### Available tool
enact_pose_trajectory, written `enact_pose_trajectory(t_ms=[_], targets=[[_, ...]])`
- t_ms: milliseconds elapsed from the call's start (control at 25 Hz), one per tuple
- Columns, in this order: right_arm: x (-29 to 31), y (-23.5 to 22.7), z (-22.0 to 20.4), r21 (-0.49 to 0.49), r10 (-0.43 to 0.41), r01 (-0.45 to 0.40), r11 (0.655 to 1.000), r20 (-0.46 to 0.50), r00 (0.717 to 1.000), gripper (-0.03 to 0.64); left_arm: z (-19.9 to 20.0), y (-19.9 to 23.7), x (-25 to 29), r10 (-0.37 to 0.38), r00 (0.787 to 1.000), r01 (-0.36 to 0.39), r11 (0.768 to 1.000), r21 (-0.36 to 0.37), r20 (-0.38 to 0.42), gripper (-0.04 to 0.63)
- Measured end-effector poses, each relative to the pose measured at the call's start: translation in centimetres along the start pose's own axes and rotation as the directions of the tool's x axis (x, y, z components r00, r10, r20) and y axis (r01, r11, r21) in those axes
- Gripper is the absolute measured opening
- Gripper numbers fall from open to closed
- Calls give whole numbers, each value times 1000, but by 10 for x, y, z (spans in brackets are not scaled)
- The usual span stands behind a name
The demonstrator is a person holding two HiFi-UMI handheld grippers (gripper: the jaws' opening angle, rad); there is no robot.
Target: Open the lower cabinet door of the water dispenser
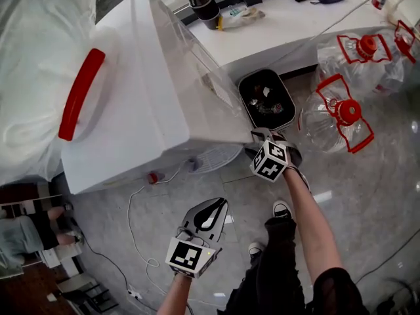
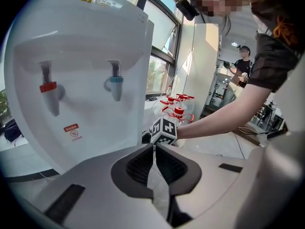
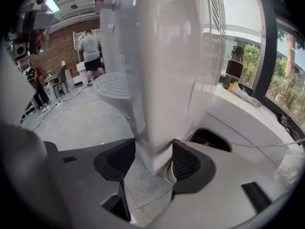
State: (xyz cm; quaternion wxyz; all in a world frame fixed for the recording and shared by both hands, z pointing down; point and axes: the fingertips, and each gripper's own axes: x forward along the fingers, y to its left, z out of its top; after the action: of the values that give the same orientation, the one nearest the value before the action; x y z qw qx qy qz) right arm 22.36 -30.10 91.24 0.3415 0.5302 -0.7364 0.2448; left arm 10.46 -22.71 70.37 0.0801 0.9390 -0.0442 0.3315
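At the dispenser's [image 1: 131,90] lower front corner, about 4 o'clock from its top in my head view, my right gripper [image 3: 153,159] is released, jaws wide on either side of that white corner. I can't make out the door itself. My left gripper [image 1: 209,214] hangs at 6 o'clock, clenched on nothing, facing the taps [image 2: 114,82]. Bottles [image 1: 344,113] lie at 3 o'clock.

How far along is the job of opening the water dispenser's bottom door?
Done: the right gripper is at the water dispenser, with its jaws wide around a lower front corner. In hand: taking hold, though I cannot tell whether they pinch it. Left: the pull itself, since nothing stands ajar in the head view. The left gripper hangs back, jaws shut and empty.
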Motion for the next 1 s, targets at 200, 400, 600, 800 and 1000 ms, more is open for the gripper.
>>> enact_pose_trajectory(t_ms=[200,400,600,800,1000], targets=[[0,2,-1,31,-11,11,999,-8,1000,241,-7,2,0,6,1000,-7,1000,-14,-10,28],[-10,24,-14,14,12,-12,1000,-29,1000,246,-3,-3,-2,-9,1000,9,1000,-3,1,28],[-29,61,-35,16,33,-33,999,-27,999,198,-2,-11,-12,-14,1000,14,1000,4,8,28],[-39,109,-48,1,66,-66,998,-65,996,188,-16,-16,-40,2,1000,-2,1000,-1,20,27],[-47,165,-59,-11,105,-107,994,-100,989,173,-40,-22,-79,35,999,-34,999,-22,27,28]])
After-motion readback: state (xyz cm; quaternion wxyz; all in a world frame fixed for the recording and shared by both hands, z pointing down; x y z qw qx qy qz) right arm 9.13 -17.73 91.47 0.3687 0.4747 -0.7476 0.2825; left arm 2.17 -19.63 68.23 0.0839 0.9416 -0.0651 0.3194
